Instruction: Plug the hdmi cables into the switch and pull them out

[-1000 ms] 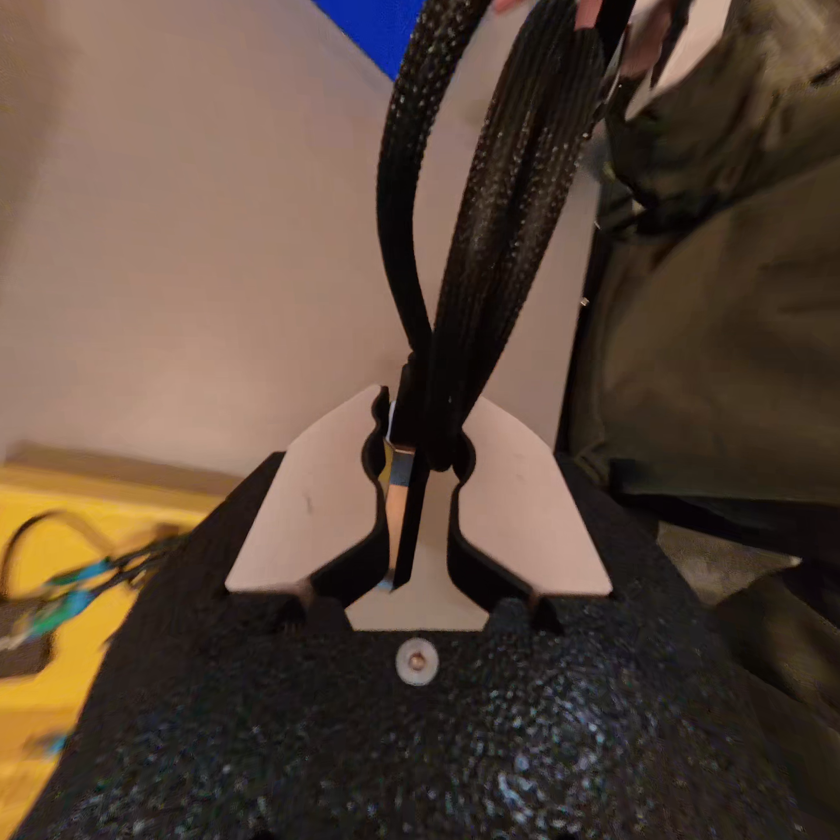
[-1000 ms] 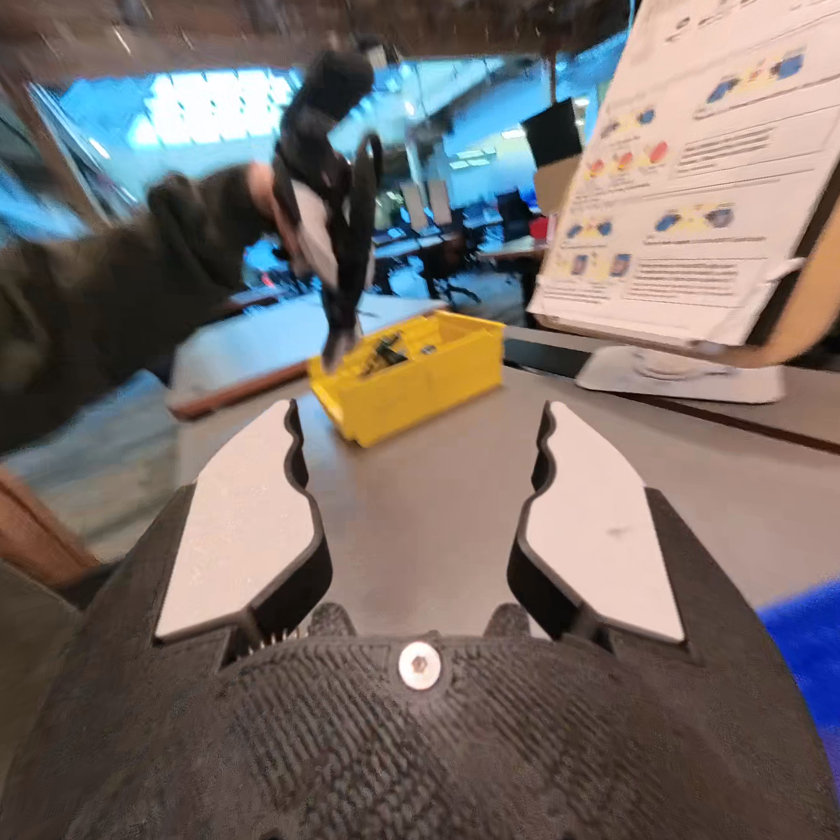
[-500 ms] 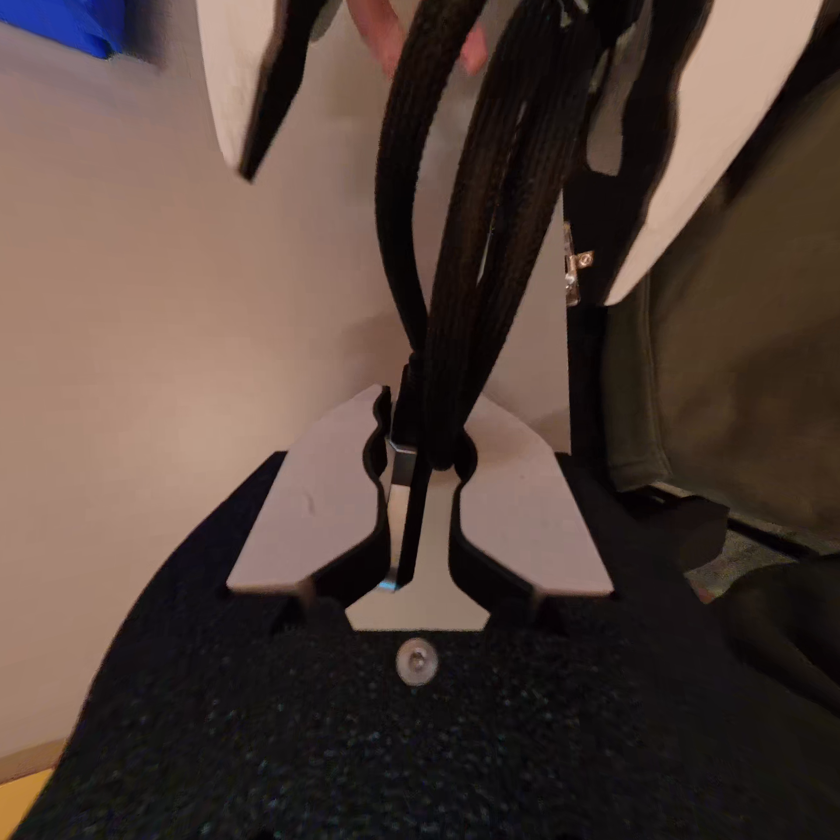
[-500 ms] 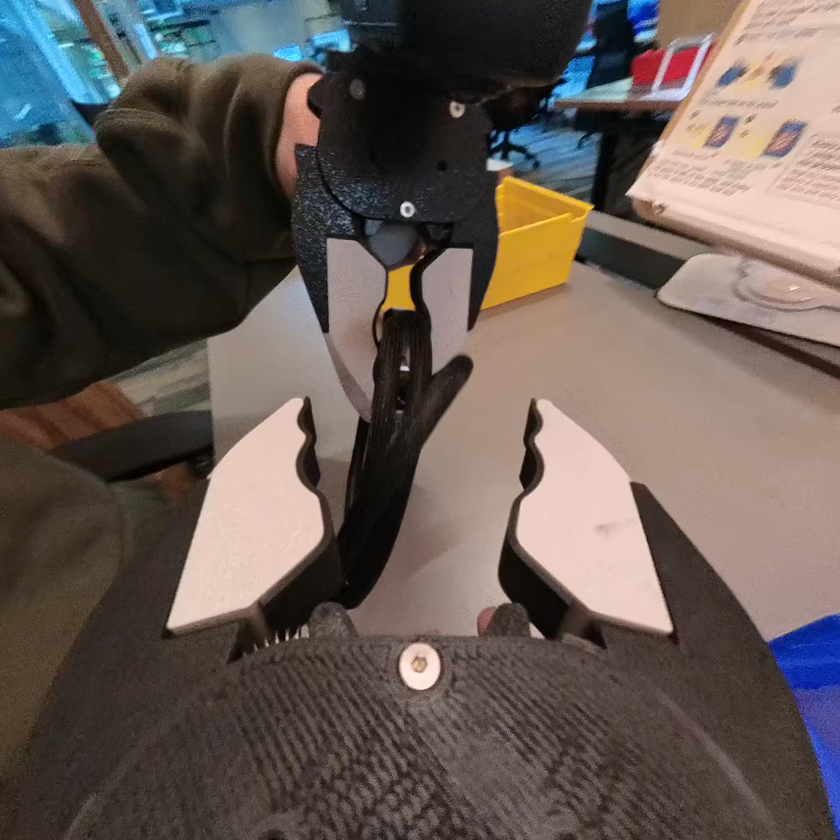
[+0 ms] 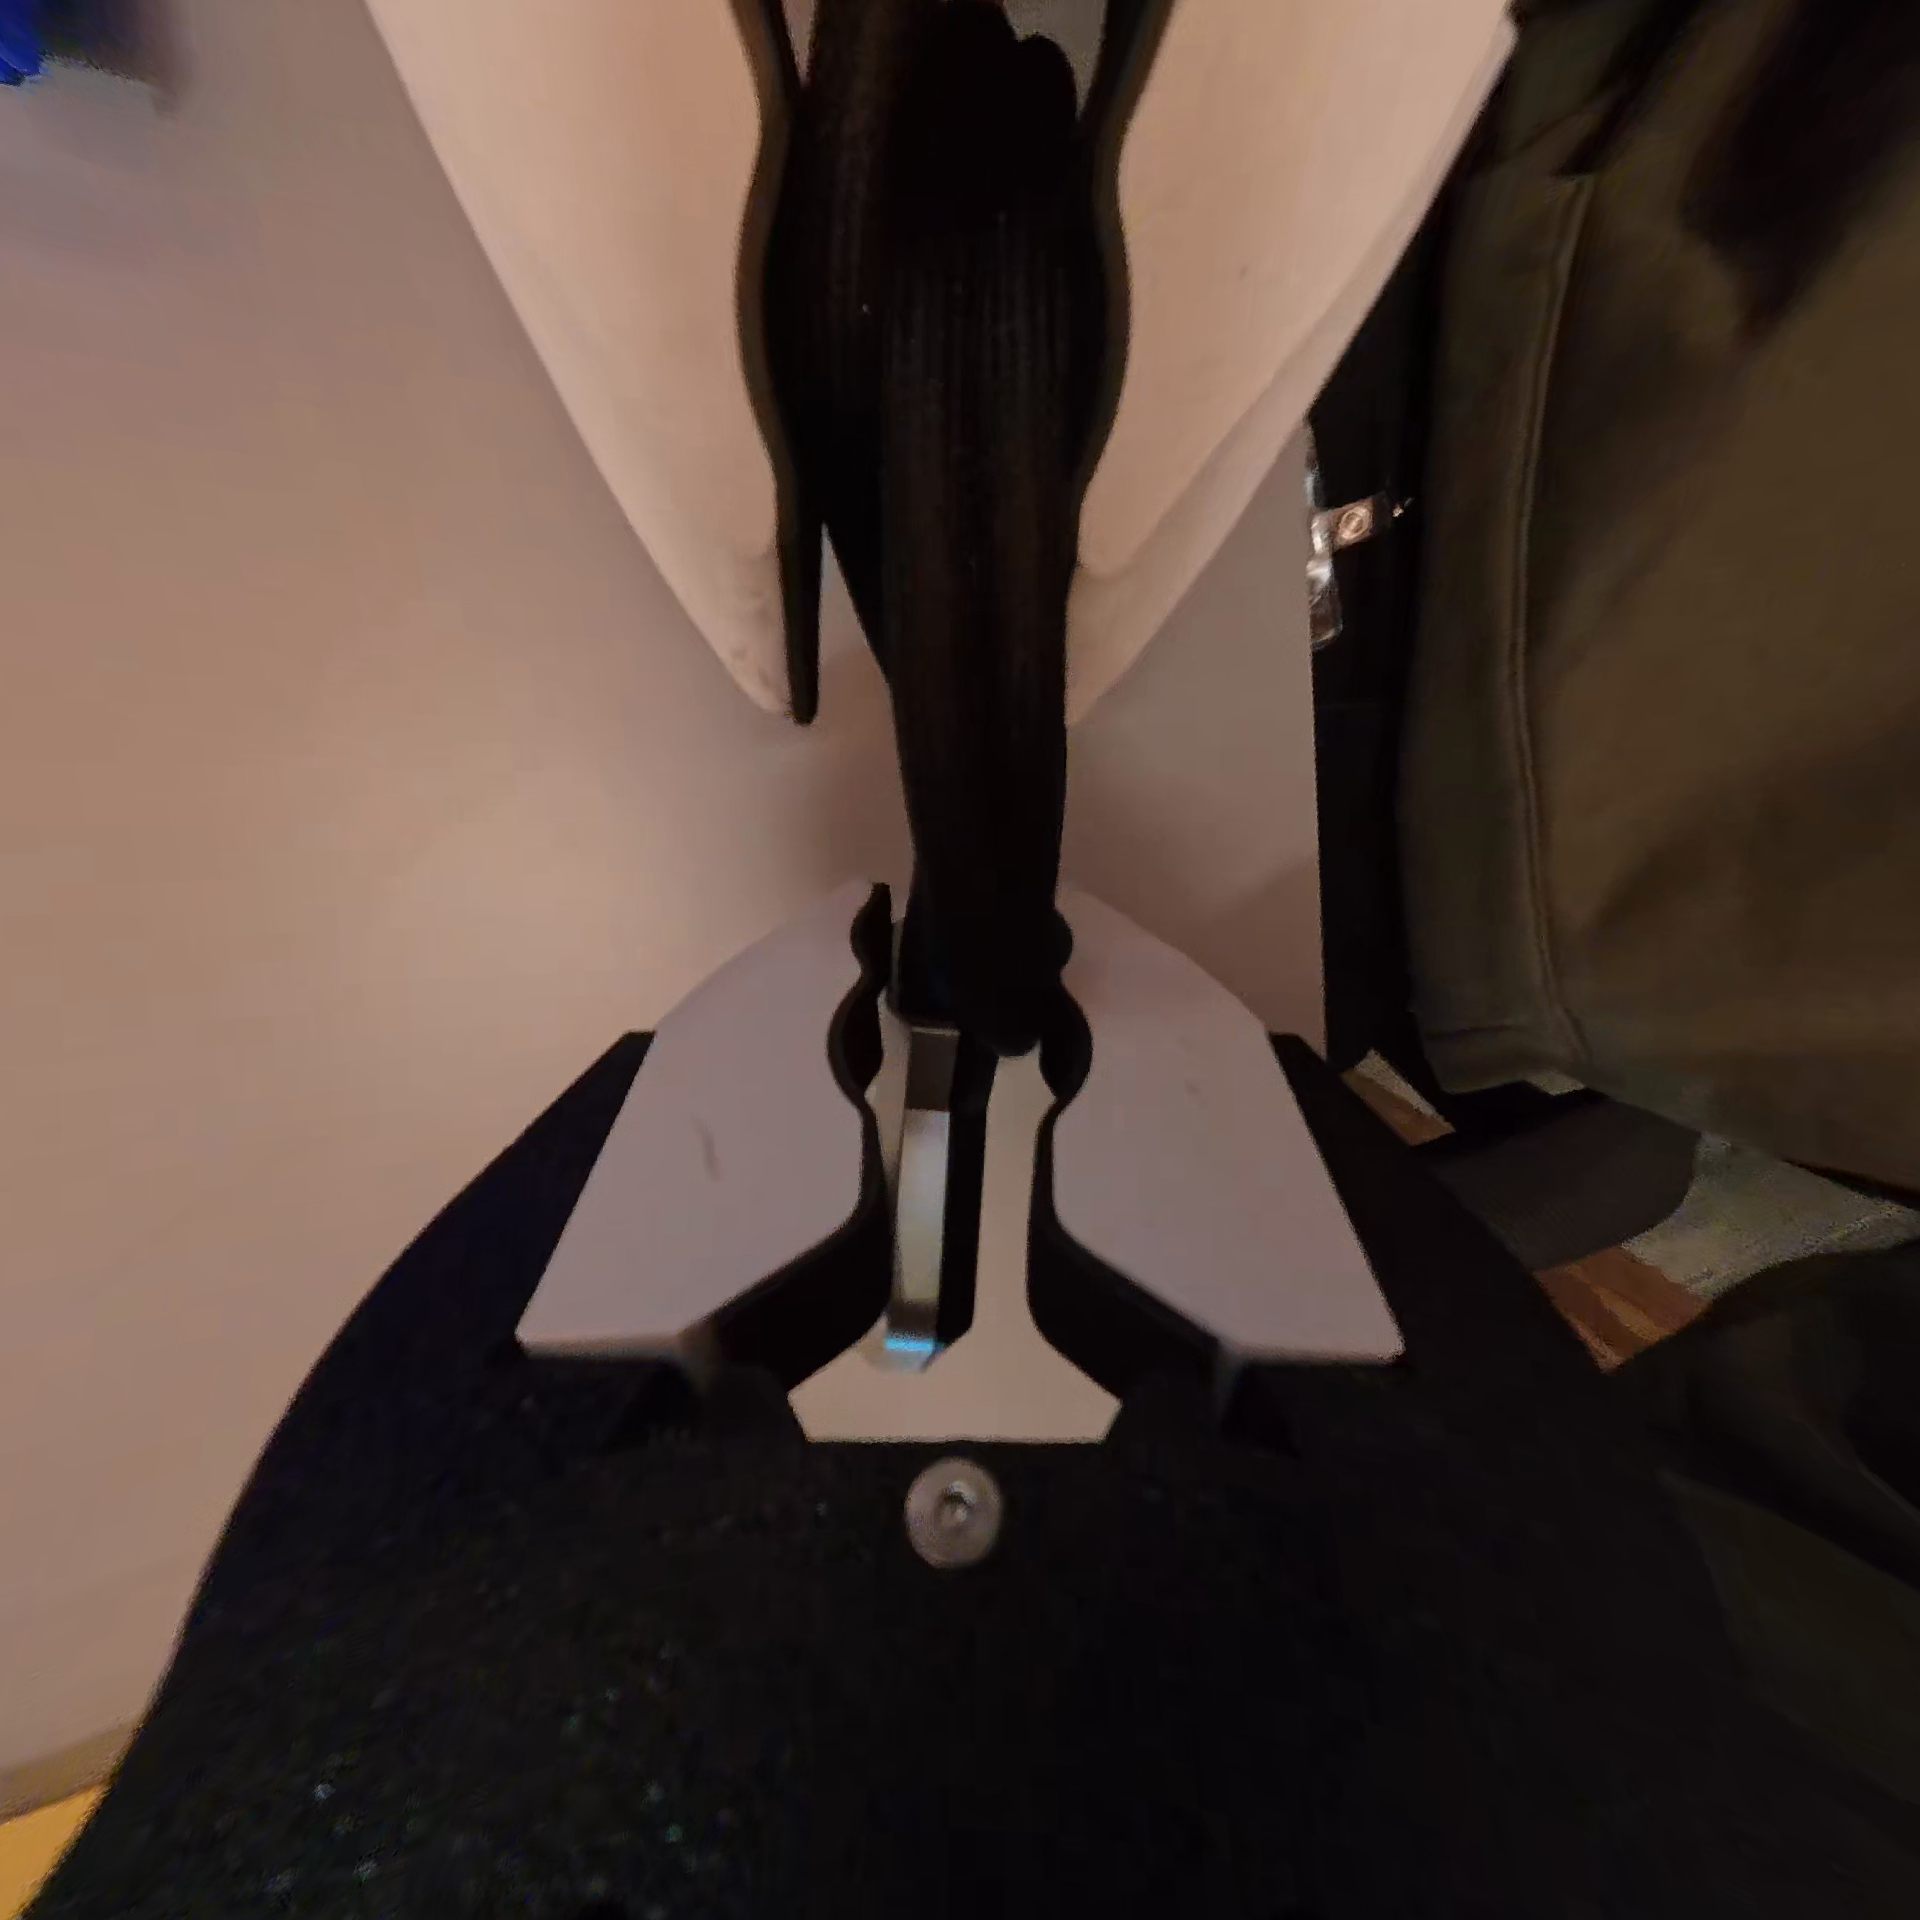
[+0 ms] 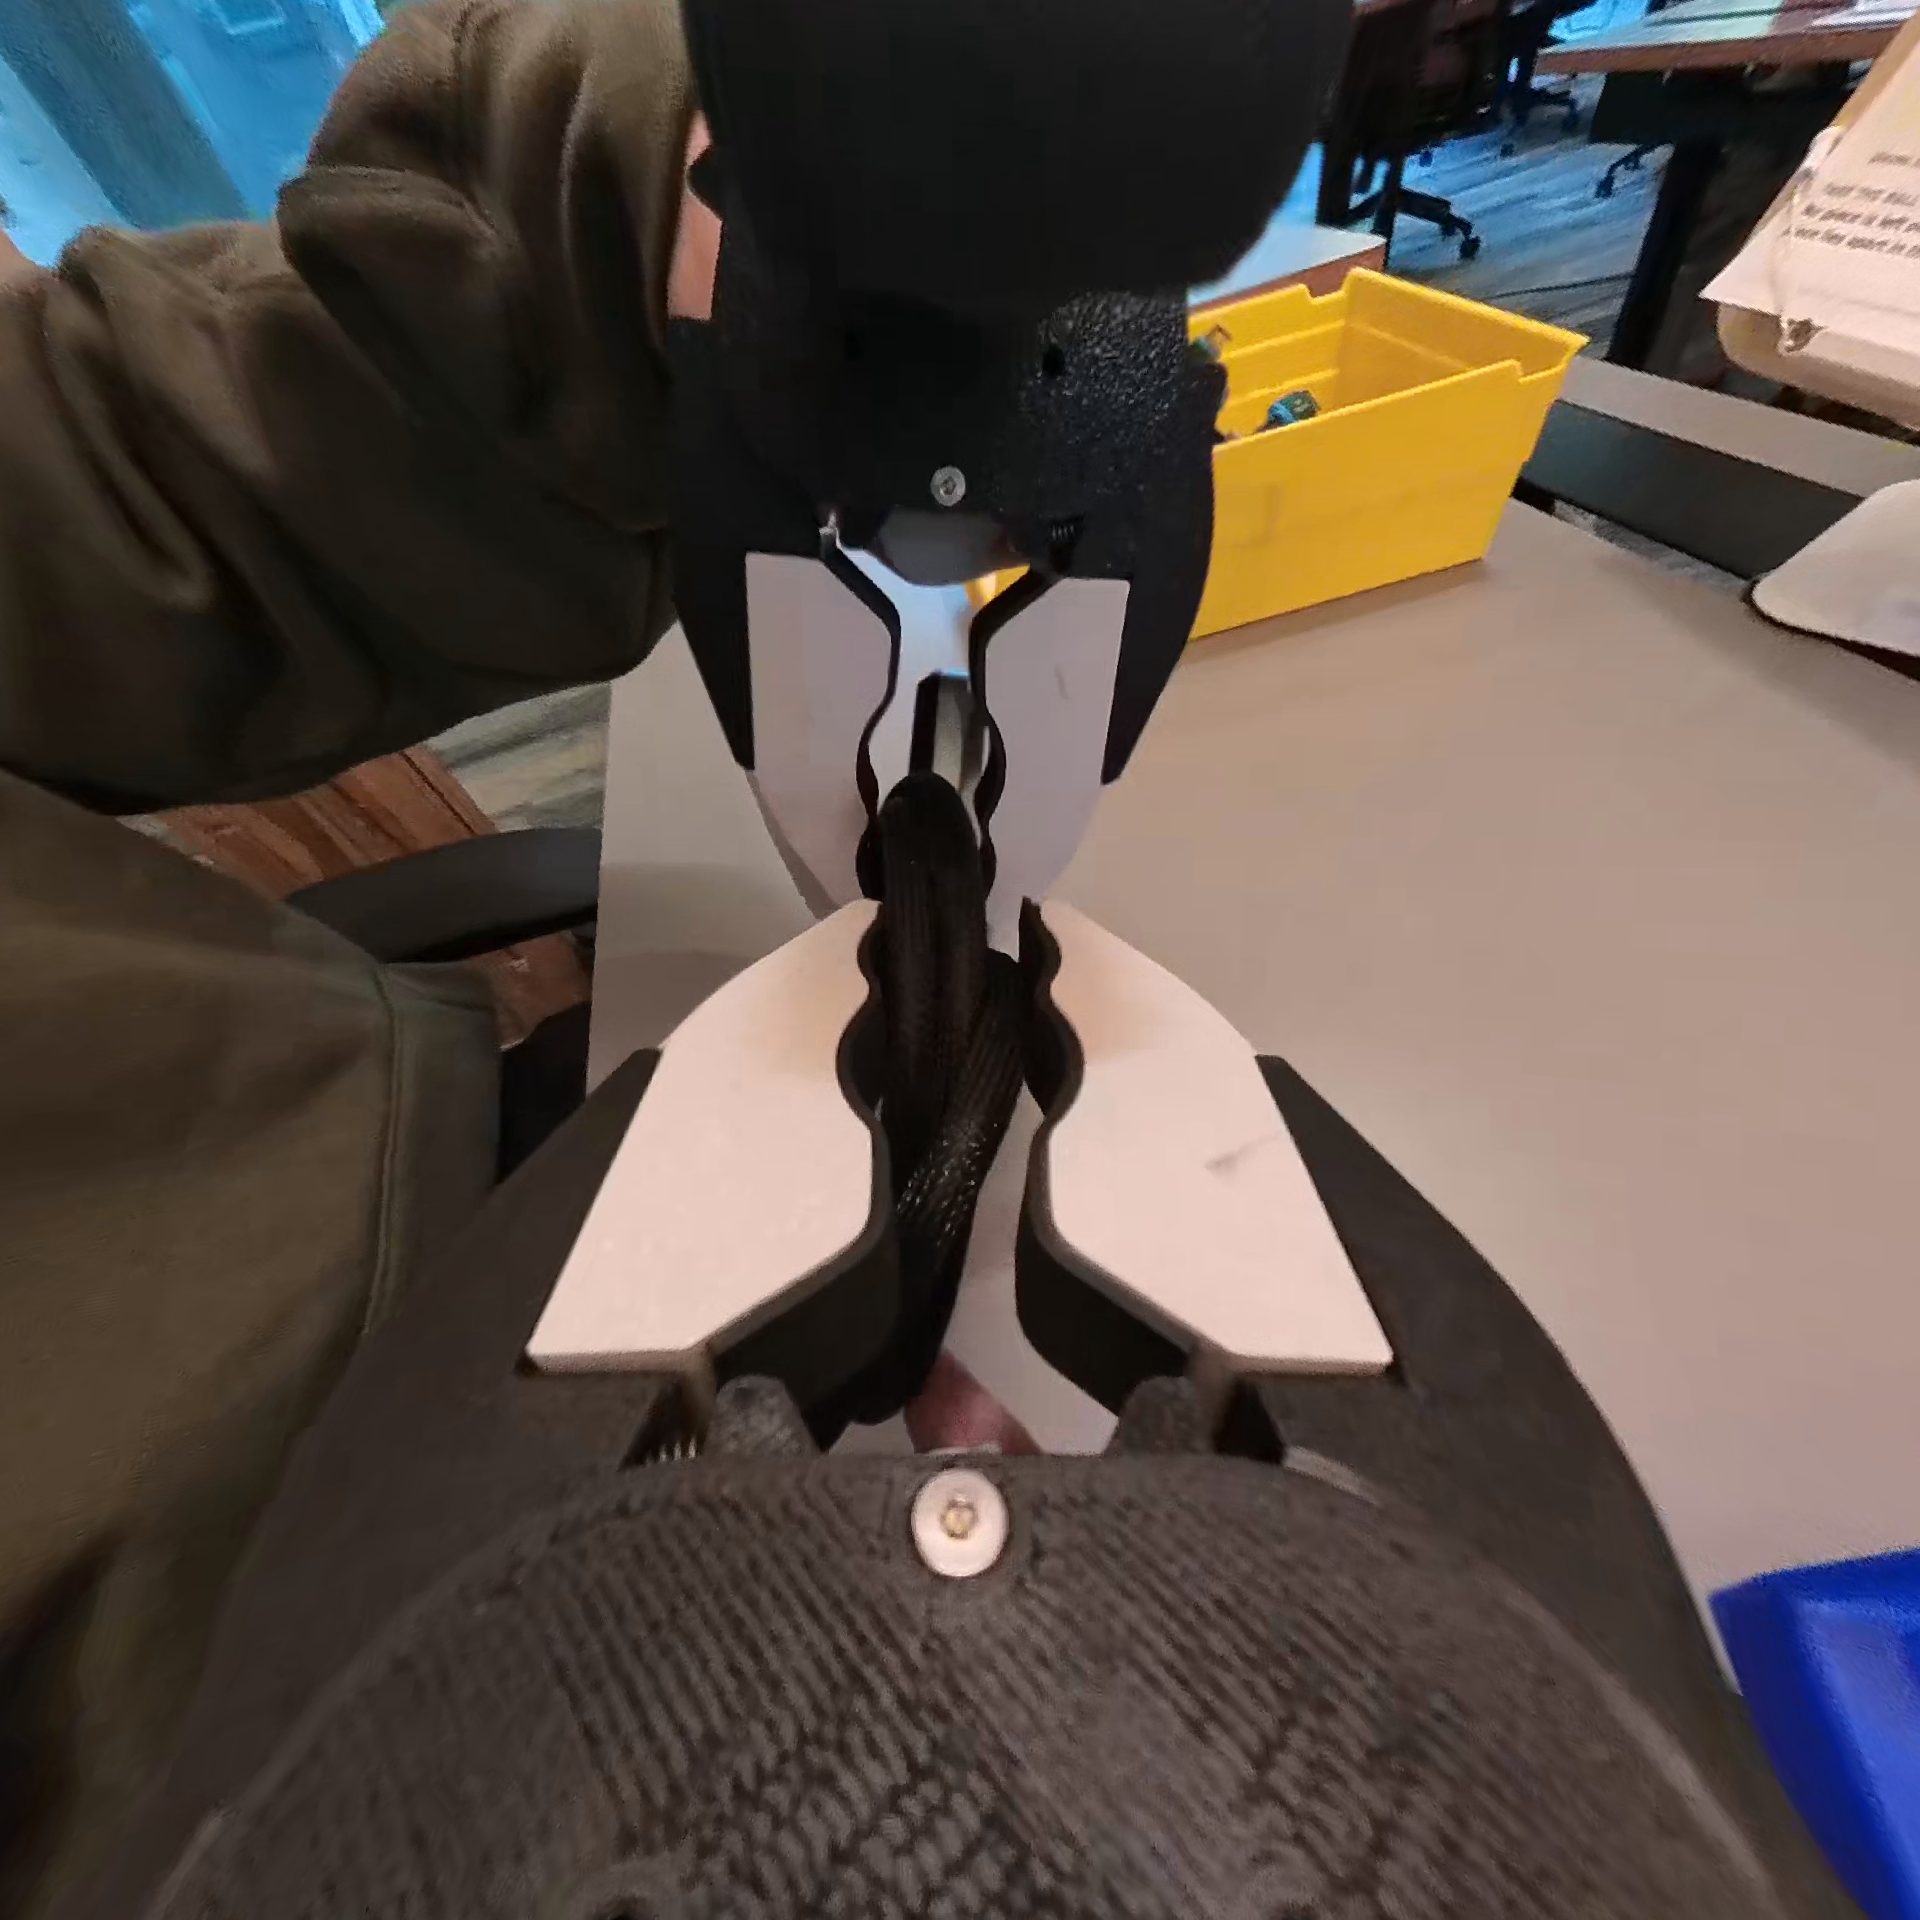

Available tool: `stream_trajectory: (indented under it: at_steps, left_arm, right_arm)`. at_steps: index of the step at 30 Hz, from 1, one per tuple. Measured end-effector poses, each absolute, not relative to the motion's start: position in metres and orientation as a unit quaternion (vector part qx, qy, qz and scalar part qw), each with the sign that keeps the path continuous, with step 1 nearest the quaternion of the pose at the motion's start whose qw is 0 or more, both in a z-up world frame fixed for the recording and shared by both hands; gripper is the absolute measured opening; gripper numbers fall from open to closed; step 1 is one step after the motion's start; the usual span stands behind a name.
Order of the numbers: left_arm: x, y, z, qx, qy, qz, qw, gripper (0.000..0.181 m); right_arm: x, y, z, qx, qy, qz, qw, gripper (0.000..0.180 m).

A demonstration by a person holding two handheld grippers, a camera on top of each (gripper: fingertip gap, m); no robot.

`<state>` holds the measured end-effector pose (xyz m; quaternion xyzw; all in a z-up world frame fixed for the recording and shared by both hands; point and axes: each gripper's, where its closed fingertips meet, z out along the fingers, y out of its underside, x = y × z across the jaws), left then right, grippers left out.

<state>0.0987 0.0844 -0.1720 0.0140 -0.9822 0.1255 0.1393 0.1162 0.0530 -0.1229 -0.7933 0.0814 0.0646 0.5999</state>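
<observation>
Pinching the bundle of black braided HDMI cables (image 5: pixel 971 644) from both ends: the left gripper (image 5: pixel 961 997) is clamped near its tips on the end with the metal plug, and the right gripper (image 6: pixel 951 997) is squeezed onto the looped cords. They're held above the grey table (image 6: pixel 1455 935), yellow plastic bin (image 6: pixel 1382 468) behind.

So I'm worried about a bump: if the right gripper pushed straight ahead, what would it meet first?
Probably the left gripper, facing it nose to nose just ahead; both clamp the same black cable bundle. How much gap remains is unclear.
</observation>
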Motion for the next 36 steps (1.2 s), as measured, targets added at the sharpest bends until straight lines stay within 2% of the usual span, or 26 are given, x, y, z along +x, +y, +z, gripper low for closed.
stream_trajectory:
  at_steps: [1,4,9,12,14,18,19,22,26,27,31,36]
  left_arm:
    - [0.098,0.083,-0.169,0.021,-0.979,0.143,0.144,0.026]
    - [0.111,0.080,-0.145,0.055,-0.965,0.228,0.116,0.033]
    - [0.150,0.099,-0.087,0.149,-0.897,0.414,-0.035,0.054]
    - [0.156,0.117,-0.090,0.214,-0.823,0.521,-0.074,0.064]
    - [0.154,0.121,-0.109,0.253,-0.776,0.575,-0.049,0.075]
    - [0.139,0.113,-0.115,0.275,-0.674,0.684,0.050,0.077]
    - [0.135,0.110,-0.117,0.276,-0.663,0.692,0.072,0.069]
    - [0.128,0.104,-0.135,0.287,-0.673,0.675,0.091,0.026]
    - [0.120,0.101,-0.143,0.325,-0.652,0.665,0.164,0.022]
    - [0.118,0.101,-0.142,0.335,-0.641,0.663,0.190,0.022]
    - [0.115,0.104,-0.137,0.378,-0.579,0.659,0.295,0.022]
    - [0.116,0.105,-0.143,0.416,-0.552,0.638,0.341,0.022]
  right_arm:
    - [0.117,0.052,-0.122,-0.790,0.085,0.071,0.603,0.023]
    - [0.132,0.044,-0.113,-0.755,0.125,0.097,0.636,0.022]
    - [0.172,0.016,-0.095,-0.641,0.231,0.145,0.717,0.022]
    - [0.181,0.004,-0.083,-0.580,0.257,0.187,0.750,0.023]
    - [0.176,0.006,-0.078,-0.570,0.248,0.213,0.753,0.023]
    - [0.163,0.028,-0.083,-0.578,0.249,0.243,0.738,0.023]
    - [0.161,0.034,-0.086,-0.576,0.254,0.255,0.734,0.023]
    - [0.159,0.046,-0.095,-0.558,0.273,0.293,0.727,0.023]
    - [0.163,0.045,-0.113,-0.569,0.292,0.316,0.701,0.024]
    - [0.163,0.044,-0.116,-0.585,0.285,0.302,0.697,0.026]
    - [0.170,0.028,-0.126,-0.674,0.261,0.172,0.669,0.072]
    - [0.169,0.003,-0.122,-0.762,0.170,-0.035,0.623,0.077]
